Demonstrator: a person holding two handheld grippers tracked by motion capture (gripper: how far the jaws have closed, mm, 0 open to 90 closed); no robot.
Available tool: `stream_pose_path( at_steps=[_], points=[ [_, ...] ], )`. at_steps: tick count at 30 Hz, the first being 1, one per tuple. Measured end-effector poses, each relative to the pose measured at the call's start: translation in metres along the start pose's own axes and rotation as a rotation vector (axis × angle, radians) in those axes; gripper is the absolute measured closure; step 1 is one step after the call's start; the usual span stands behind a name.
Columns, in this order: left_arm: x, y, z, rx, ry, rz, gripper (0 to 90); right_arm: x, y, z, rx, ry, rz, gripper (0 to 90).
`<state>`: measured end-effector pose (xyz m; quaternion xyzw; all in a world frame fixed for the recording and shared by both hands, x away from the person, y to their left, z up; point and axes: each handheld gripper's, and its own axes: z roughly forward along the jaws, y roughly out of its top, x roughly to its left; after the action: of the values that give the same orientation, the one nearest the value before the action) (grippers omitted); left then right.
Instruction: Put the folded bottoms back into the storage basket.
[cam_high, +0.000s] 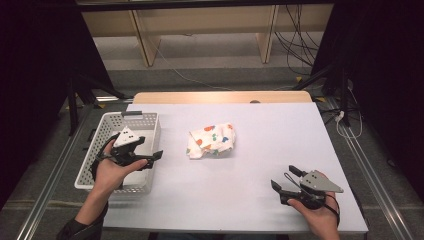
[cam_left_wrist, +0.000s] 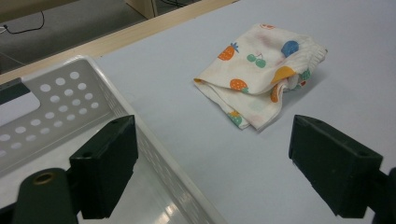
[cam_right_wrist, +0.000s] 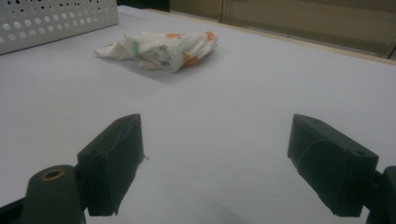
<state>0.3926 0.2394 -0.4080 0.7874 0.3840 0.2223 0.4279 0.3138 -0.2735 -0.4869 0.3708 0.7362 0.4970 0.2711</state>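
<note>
cloth (cam_high: 211, 140): crumpled, fruit print, mid-table (cam_high: 280, 125), nothing touching it
long axis: roughly left-right in the high view, elastic edge at the right end
basket (cam_high: 150, 131): white, perforated, just left of cloth, looks empty
left gripper (cam_high: 149, 156): jaws wide apart, nothing held, over the basket's right rim, pointing at the cloth
right gripper (cam_high: 284, 182): jaws spread too, empty, low at the near right, well apart from cloth
nearer hand: left, probably the one to grab
writing: none readable, no brands or labels anywhere
</note>
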Motion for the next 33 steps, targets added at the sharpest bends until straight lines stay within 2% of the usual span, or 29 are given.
stream_pose_path(
  at_steps=[11, 21, 33],
  points=[
    [-0.005, 0.006, 0.000, -0.019, 0.009, -0.002, 15.5, 0.001, 0.000, -0.002, 0.004, -0.008, -0.003, 19.0],
    [-0.015, 0.018, 0.011, -0.018, -0.002, -0.003, 15.6, 0.001, 0.000, -0.002, 0.003, -0.010, 0.001, 19.0],
    [-0.037, 0.033, 0.032, -0.007, -0.042, 0.058, 15.5, 0.001, 0.000, -0.002, 0.006, -0.010, 0.002, 19.0]
  ],
)
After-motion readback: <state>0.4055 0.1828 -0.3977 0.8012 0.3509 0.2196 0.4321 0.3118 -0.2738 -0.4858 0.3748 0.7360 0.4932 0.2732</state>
